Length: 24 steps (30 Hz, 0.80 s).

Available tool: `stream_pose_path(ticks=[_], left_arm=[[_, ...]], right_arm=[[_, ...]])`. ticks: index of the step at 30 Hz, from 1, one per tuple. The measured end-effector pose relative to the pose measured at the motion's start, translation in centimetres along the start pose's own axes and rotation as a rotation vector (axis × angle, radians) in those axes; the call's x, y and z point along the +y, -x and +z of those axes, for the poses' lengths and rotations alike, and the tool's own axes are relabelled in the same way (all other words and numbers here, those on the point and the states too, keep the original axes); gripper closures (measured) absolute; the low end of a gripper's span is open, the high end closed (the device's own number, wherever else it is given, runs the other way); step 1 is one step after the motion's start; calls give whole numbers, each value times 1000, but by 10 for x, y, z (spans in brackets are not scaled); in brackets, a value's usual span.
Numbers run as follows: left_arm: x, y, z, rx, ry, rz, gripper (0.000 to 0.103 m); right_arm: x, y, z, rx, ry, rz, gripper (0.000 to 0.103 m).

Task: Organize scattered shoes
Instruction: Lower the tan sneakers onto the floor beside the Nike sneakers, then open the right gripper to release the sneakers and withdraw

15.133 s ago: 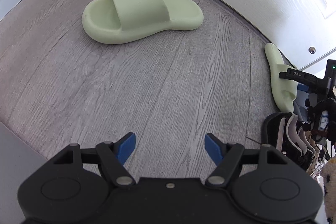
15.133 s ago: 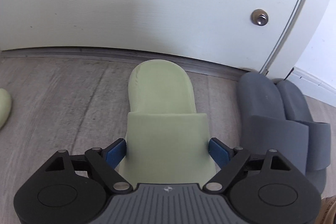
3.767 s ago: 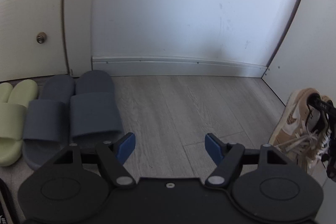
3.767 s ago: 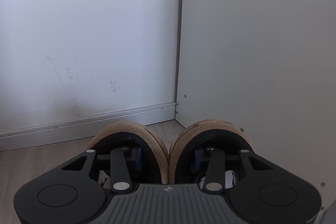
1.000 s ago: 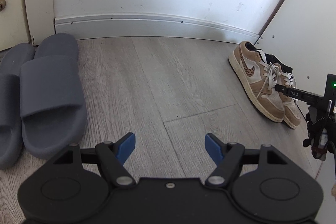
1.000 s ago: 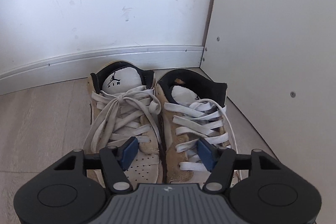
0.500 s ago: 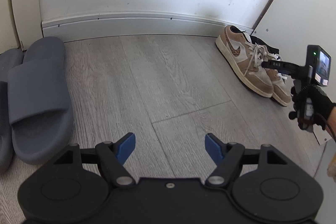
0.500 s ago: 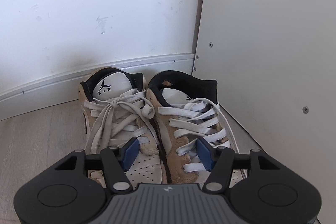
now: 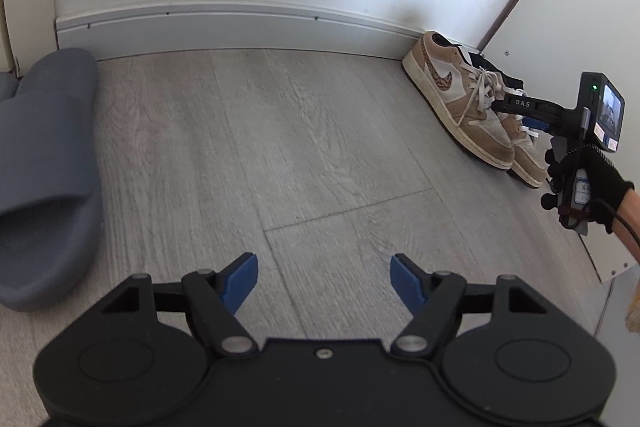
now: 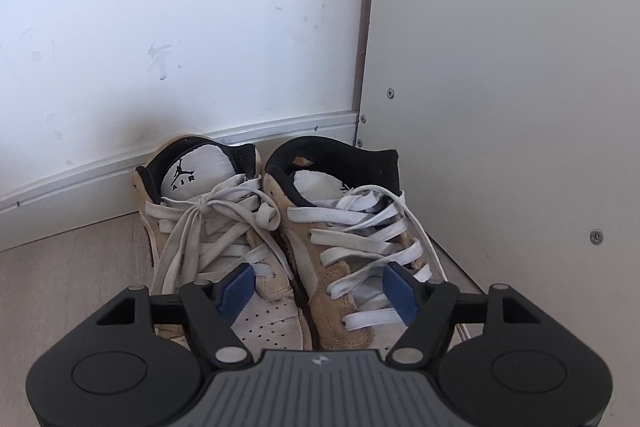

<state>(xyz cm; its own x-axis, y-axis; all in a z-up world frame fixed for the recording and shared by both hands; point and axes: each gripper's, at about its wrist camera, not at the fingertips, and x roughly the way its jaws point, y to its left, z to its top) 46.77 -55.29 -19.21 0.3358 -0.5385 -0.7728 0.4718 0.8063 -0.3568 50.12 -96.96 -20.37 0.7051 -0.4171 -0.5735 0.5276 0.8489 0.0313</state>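
Change since earlier frames: right gripper (image 10: 316, 289) has drawn back from the tan sneakers (image 10: 280, 239), its blue pads now spread wider above the toe boxes; the pair sits released in the corner.
Right gripper: jaws apart, holding nothing; blue pads (image 10: 236, 291) hover over the laces; a black-gloved hand (image 9: 588, 175) grips its handle in the left wrist view.
Left gripper (image 9: 324, 281): jaws wide apart, empty, above bare floor (image 9: 260, 147).
Tan sneakers: side by side, heels against the baseboard (image 9: 240, 27), rightmost shoe next to the white side panel (image 10: 500, 107); suede-like tan panels, perforated white toe, black padded collars, flat white laces, one shoe knotted.
Grey slide (image 9: 44, 179): smooth moulded foam, rounded toe, broad strap; lies at the floor's left edge, well apart from the sneakers.
Floor: grey wood-grain planks, matte.
Wall (image 10: 180, 27): white, scuffed with faint marks.
Side panel: flat white board with small screw heads.
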Motion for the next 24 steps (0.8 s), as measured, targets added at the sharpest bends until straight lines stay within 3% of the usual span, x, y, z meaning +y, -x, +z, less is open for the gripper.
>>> stream_pose_path(ticks=[4,6,7,8,15,24], left_arm=[[-3,8,0,-13,-17,0,29],[-2,10,-1,-16,-20,-2,29],[-1,10,-1,-14,-16,-3,29],[0,10,-1,-11,-12,-5,29],[3,17,-1,-20,-12,-4,29],[17,18,3,-26,31,13,29]], right_arm=[[-21,39,-18,-52,-61,-81,32],[-33,51,-31,-14,-78,-110,64],[-39,56,-37,3,-88,-119,74],[-44,58,-41,19,-102,-120,95],[-67,48,-61,103,-289,-72,100],[-68,40,-65,83,-361,-55,101]])
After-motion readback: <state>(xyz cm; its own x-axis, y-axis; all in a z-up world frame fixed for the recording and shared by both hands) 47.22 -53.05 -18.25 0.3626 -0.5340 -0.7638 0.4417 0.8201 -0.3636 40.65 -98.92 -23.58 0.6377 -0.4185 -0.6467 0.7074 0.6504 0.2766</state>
